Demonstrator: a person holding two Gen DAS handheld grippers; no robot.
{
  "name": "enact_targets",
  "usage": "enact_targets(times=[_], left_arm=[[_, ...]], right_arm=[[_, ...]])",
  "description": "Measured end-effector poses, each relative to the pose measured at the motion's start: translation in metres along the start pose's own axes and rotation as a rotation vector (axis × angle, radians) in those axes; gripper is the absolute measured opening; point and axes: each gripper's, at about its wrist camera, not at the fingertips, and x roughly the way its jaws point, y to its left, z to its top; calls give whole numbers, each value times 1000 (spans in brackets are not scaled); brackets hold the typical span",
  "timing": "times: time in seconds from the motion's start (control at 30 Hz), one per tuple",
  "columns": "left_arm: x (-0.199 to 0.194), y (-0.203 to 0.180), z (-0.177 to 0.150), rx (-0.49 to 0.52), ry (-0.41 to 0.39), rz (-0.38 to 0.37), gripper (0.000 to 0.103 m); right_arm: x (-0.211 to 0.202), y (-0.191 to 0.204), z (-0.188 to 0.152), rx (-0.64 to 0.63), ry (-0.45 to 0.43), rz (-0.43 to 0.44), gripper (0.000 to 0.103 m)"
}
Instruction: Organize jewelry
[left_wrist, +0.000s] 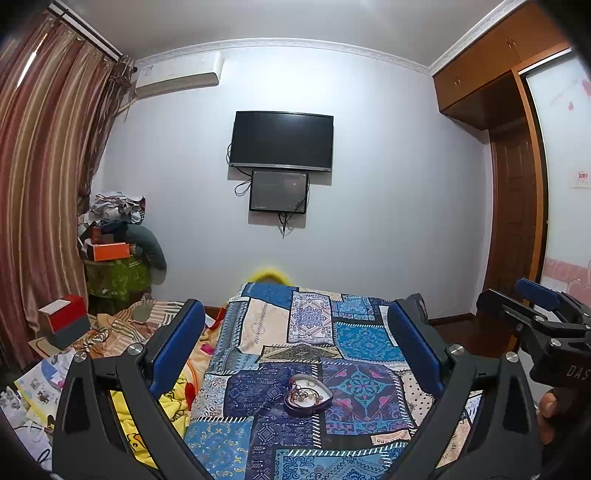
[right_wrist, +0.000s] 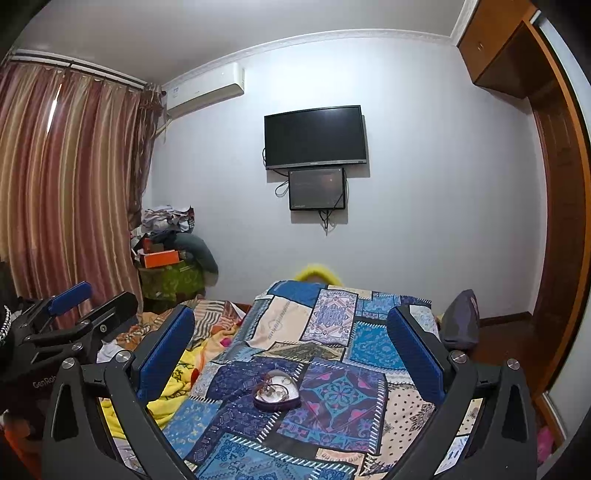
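Left gripper (left_wrist: 295, 347), black frame with blue pads, fills the near foreground of its own view. Jaws spread wide, nothing between them. Right gripper (right_wrist: 291, 347), same build, also stands spread with nothing clasped. Both hover above the bed, pointing roughly level toward the far wall.

Heart-shaped purple dish with pale lining (left_wrist: 308, 397) sits on the patchwork bedspread of blue, cream and purple panels (left_wrist: 354, 332). It lies ahead of both grippers, well short of either pair of pads, untouched. Inside: a tangle of gold-toned jewelry (left_wrist: 304, 394), chains and what may be rings; pieces too small to tell apart.

Left of the bedspread, a rumpled yellow blanket (left_wrist: 173, 402). Beyond it, a red and grey box (left_wrist: 64, 319) among papers. Striped brown curtains (left_wrist: 40, 166) hang at far left. Black wall-mounted television (left_wrist: 281, 142) is centred on the white wall, with a smaller dark screen (left_wrist: 279, 190) just below it, cables hanging. Wooden wardrobe (left_wrist: 517, 177) at right.
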Motion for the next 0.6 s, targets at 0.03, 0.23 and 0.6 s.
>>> enact_targets(times=[0.03,0.23,0.6], left_arm=[[0,1,0,-1,2,0,100],[3,1,-1,-2,4,3,100],[5,-1,-2,6,12,-2,100]], right_arm=[[0,-1,1,2,1,1,103],[1,-2,2,5,3,3,103],[0,-2,2,7,12,0,103]])
